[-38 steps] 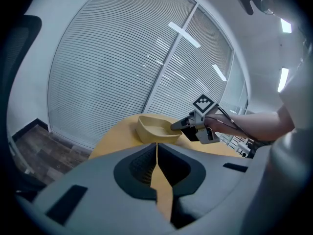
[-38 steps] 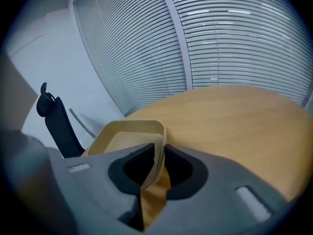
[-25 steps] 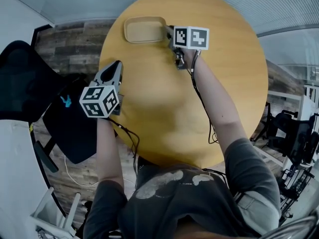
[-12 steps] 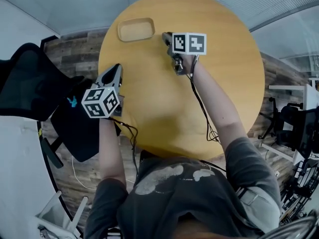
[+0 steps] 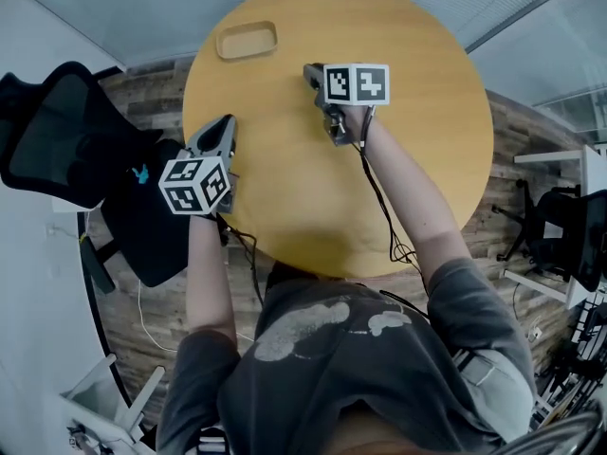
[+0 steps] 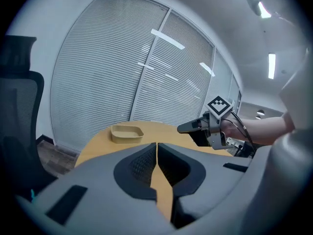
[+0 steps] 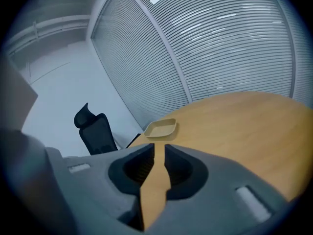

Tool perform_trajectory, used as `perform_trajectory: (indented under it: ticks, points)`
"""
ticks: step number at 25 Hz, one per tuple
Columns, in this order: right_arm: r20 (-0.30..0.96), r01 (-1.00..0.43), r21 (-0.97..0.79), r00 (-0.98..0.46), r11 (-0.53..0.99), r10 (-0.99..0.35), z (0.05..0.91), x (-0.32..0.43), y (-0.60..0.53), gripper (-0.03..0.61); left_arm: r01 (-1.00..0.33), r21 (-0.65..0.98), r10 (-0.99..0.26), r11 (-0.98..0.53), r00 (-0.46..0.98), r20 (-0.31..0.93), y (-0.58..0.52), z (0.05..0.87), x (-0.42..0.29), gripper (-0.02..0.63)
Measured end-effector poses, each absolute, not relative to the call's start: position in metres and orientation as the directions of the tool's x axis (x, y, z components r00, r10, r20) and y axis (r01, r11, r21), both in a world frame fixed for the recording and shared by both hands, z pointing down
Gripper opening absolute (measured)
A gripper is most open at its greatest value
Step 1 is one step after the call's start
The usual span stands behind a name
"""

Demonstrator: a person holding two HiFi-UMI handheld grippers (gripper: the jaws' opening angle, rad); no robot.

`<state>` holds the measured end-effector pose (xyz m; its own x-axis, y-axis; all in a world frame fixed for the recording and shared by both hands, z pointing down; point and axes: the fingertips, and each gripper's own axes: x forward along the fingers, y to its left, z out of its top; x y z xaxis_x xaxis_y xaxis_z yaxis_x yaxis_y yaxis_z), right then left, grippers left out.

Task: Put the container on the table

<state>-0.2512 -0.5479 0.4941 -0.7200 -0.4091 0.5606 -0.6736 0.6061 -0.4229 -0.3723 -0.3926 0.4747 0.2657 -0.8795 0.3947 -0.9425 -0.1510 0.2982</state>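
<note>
The tan shallow container (image 5: pixel 247 40) rests upright on the round wooden table (image 5: pixel 417 150), near its far left edge. It also shows ahead in the left gripper view as the container (image 6: pixel 127 132) and in the right gripper view as the container (image 7: pixel 160 128). My right gripper (image 5: pixel 311 72) hovers over the table, to the right of the container and apart from it, jaws a narrow gap apart and empty. The left gripper (image 5: pixel 224 127) sits at the table's left edge, jaws together, holding nothing. From the left gripper view the right gripper (image 6: pixel 188 127) reaches in from the right.
A black office chair (image 5: pixel 66 140) stands close to the table's left side, below the left gripper. More dark chairs (image 5: pixel 560 230) and metal frames crowd the floor at the right. Blinds (image 6: pixel 122 72) cover glass walls beyond the table.
The right gripper was at the container's right rim a second ago; it now stands back from it, and the container lies alone on the table. The left gripper has barely moved.
</note>
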Motion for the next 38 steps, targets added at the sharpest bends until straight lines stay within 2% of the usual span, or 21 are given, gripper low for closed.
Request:
perform_trajectory:
  ticks: [11, 19, 20, 21, 26, 35, 38]
  points:
    - [0.498, -0.617, -0.419, -0.770, 0.666, -0.400, 0.447, -0.156, -0.449, 0.064, -0.945, 0.266, -0.889, -0.191, 0.281, 0.362, -0.318, 0.439, -0.258, 0.009]
    - [0.432, -0.585, -0.475, -0.806, 0.657, -0.405, 0.434, -0.081, -0.363, 0.054, -0.939, 0.243, -0.887, -0.242, 0.316, 0.337, -0.247, 0.421, -0.171, 0.009]
    - [0.430, -0.586, -0.467, -0.805, 0.663, -0.408, 0.432, -0.072, -0.352, 0.045, -0.938, 0.241, -0.885, -0.248, 0.321, 0.338, -0.239, 0.421, -0.161, 0.009]
    - [0.429, -0.588, -0.457, -0.803, 0.667, -0.413, 0.431, -0.062, -0.342, -0.001, -0.937, 0.239, -0.883, -0.254, 0.325, 0.338, -0.230, 0.421, -0.150, 0.009]
    - [0.418, -0.585, -0.434, -0.804, 0.685, -0.423, 0.430, -0.014, -0.286, -0.002, -0.933, 0.239, -0.885, -0.268, 0.337, 0.323, -0.187, 0.422, -0.101, 0.009]
    - [0.444, -0.622, -0.407, -0.774, 0.668, -0.451, 0.450, 0.059, -0.222, -0.002, -0.926, 0.281, -0.882, -0.253, 0.340, 0.326, -0.130, 0.432, -0.045, 0.009]
    - [0.428, -0.637, -0.350, -0.761, 0.687, -0.488, 0.447, 0.075, -0.206, -0.002, -0.926, 0.286, -0.881, -0.248, 0.338, 0.330, -0.114, 0.434, -0.033, 0.009]
